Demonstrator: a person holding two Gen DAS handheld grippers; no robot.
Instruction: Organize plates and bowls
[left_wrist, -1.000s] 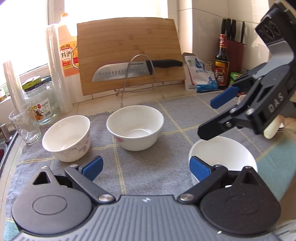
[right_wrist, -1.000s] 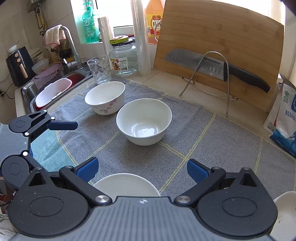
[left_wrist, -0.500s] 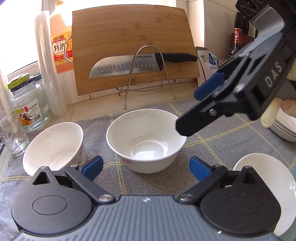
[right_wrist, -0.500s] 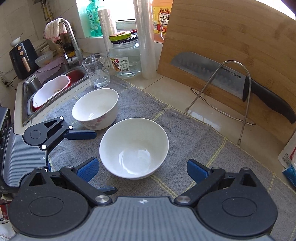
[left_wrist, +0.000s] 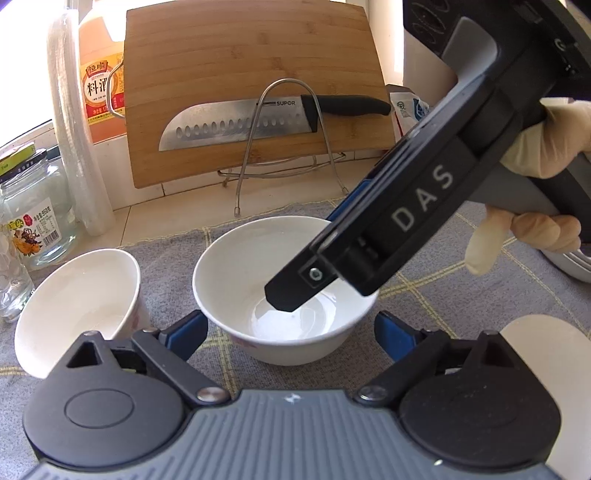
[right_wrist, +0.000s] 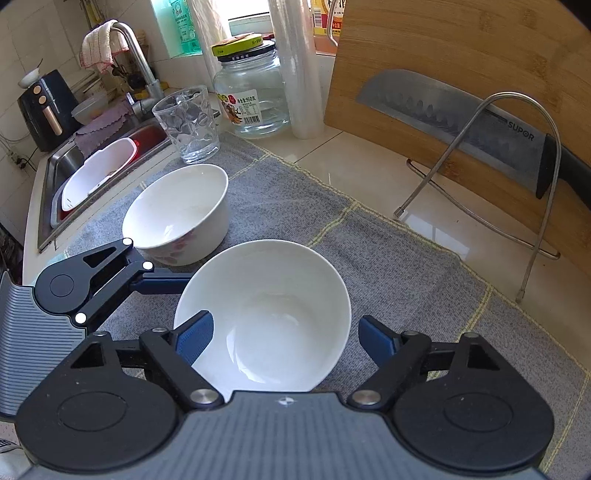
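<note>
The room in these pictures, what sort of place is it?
Most likely a home kitchen counter. A steel sink with a faucet sits at one side, a Santoku knife leans against a bamboo cutting board, and white bowls stand on a grey dish mat.

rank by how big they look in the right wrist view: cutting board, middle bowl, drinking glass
1. cutting board, cropped by the frame
2. middle bowl, enlarged by closeness to the camera
3. drinking glass
</note>
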